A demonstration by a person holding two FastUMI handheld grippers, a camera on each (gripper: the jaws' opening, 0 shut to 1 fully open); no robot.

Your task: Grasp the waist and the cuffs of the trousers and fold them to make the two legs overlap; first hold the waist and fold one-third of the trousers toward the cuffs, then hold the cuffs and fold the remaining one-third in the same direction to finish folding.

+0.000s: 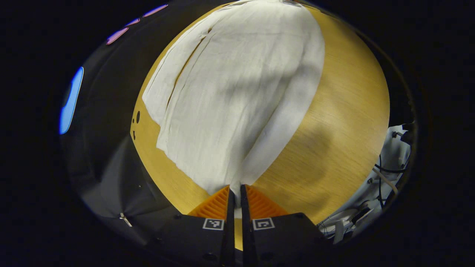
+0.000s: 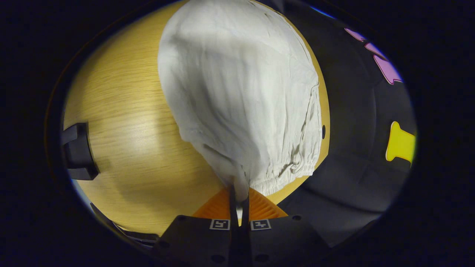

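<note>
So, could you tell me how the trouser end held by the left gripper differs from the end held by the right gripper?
The left gripper pinches a flat, plain-hemmed cuff end of the trousers, with the leg edges lying in straight lines. The right gripper pinches the gathered waist, puckered with small wrinkles. The cuff end tapers narrow; the waist end spreads wide. Both ends are pale cloth, lifted slightly off the wooden table.

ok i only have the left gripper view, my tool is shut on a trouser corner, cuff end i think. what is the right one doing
Observer: The right tool is shut on the trousers too, pinching fabric next to the gathered waistband.
Operator: is that end lifted or flat
Observer: Lifted. The fabric rises in a peak to the pinch, above the wooden table.
Operator: anything near it
Observer: A dark object sits at the table's edge, apart from the trousers.
</note>
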